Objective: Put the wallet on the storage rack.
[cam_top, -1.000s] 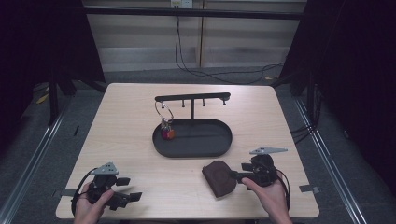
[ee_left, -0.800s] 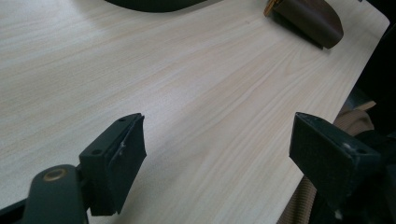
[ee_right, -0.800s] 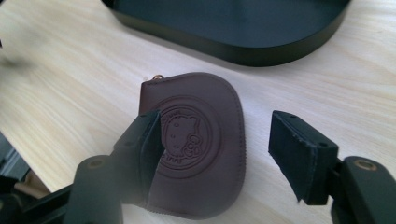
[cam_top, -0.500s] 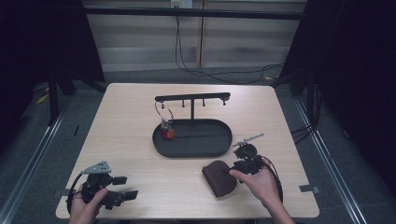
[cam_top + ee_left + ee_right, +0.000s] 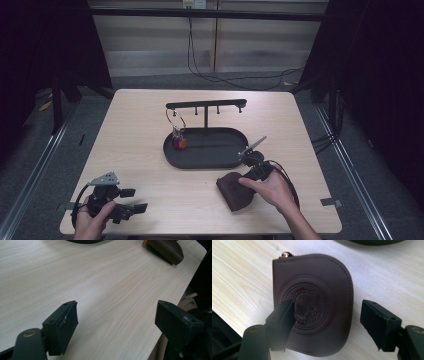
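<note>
The right claw (image 5: 327, 322), jaws apart, hangs directly over the brown pouch (image 5: 312, 302), lying flat beneath it; the left claw (image 5: 120, 325), also apart, is well off.

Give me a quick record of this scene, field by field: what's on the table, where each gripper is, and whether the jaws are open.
surface: light wooden table
work item: brown pouch, lying flat, embossed round emblem up
right gripper: open, jaws either side of the pouch's lower part, not clamped
left gripper: open, over bare table at the near left corner
other items: black oval tray with a hanger bar; keyring hung from the bar with a red charm
pouch position: near side of the tray, outside it
</note>
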Available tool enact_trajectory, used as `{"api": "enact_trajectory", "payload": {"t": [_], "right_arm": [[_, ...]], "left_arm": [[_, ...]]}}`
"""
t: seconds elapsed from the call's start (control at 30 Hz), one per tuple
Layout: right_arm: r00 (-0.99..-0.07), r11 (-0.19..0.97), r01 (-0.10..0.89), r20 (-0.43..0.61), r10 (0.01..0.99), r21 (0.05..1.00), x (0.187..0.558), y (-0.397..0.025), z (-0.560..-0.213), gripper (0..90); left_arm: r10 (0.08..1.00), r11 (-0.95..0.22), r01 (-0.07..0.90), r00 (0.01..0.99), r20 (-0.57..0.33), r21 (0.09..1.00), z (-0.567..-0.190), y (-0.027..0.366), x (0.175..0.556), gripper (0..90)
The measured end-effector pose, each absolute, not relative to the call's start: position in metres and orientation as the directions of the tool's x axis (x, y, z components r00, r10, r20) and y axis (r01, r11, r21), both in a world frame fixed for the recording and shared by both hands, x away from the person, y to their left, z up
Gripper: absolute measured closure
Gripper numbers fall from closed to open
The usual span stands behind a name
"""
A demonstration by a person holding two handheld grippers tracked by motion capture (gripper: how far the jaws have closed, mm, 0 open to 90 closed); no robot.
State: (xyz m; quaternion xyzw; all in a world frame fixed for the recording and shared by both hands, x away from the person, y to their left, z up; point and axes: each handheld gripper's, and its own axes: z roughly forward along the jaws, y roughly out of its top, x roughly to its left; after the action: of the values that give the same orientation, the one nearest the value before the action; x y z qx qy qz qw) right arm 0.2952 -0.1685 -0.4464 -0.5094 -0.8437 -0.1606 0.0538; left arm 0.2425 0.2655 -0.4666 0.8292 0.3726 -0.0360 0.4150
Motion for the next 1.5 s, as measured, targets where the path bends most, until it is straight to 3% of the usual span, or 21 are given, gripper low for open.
{"api": "enact_trajectory", "payload": {"t": [0.23, 0.53, 1.27, 1.3, 1.33, 1.37, 1.5], "right_arm": [[-0.478, 0.444, 0.878, 0.279, 0.833, 0.179, 0.302, -0.162, -0.455, 28.2], [-0.48, 0.455, 0.877, 0.308, 0.821, 0.155, 0.306, -0.156, -0.459, 38.8], [-0.447, 0.438, 0.892, 0.357, 0.82, 0.112, 0.313, -0.159, -0.463, 41.4], [-0.45, 0.439, 0.891, 0.352, 0.821, 0.116, 0.313, -0.159, -0.462, 44.2], [-0.438, 0.419, 0.898, 0.351, 0.828, 0.133, 0.313, -0.164, -0.459, 55.0], [-0.431, 0.41, 0.902, 0.36, 0.828, 0.136, 0.313, -0.167, -0.458, 57.9], [-0.426, 0.407, 0.904, 0.364, 0.828, 0.131, 0.315, -0.169, -0.458, 59.9]], "left_arm": [[0.584, -0.385, 0.651, 0.721, -0.374, 0.654, -0.468, 0.264, 0.243, 18.4], [0.587, -0.387, 0.654, 0.718, -0.373, 0.65, -0.468, 0.263, 0.243, 18.4], [0.588, -0.394, 0.659, 0.716, -0.376, 0.64, -0.47, 0.263, 0.245, 18.4], [0.586, -0.394, 0.66, 0.716, -0.378, 0.64, -0.47, 0.263, 0.245, 18.4], [0.589, -0.39, 0.663, 0.713, -0.38, 0.639, -0.47, 0.263, 0.245, 18.4], [0.59, -0.39, 0.663, 0.712, -0.38, 0.639, -0.47, 0.263, 0.245, 18.4], [0.585, -0.391, 0.667, 0.712, -0.388, 0.634, -0.471, 0.263, 0.245, 18.4]]}}
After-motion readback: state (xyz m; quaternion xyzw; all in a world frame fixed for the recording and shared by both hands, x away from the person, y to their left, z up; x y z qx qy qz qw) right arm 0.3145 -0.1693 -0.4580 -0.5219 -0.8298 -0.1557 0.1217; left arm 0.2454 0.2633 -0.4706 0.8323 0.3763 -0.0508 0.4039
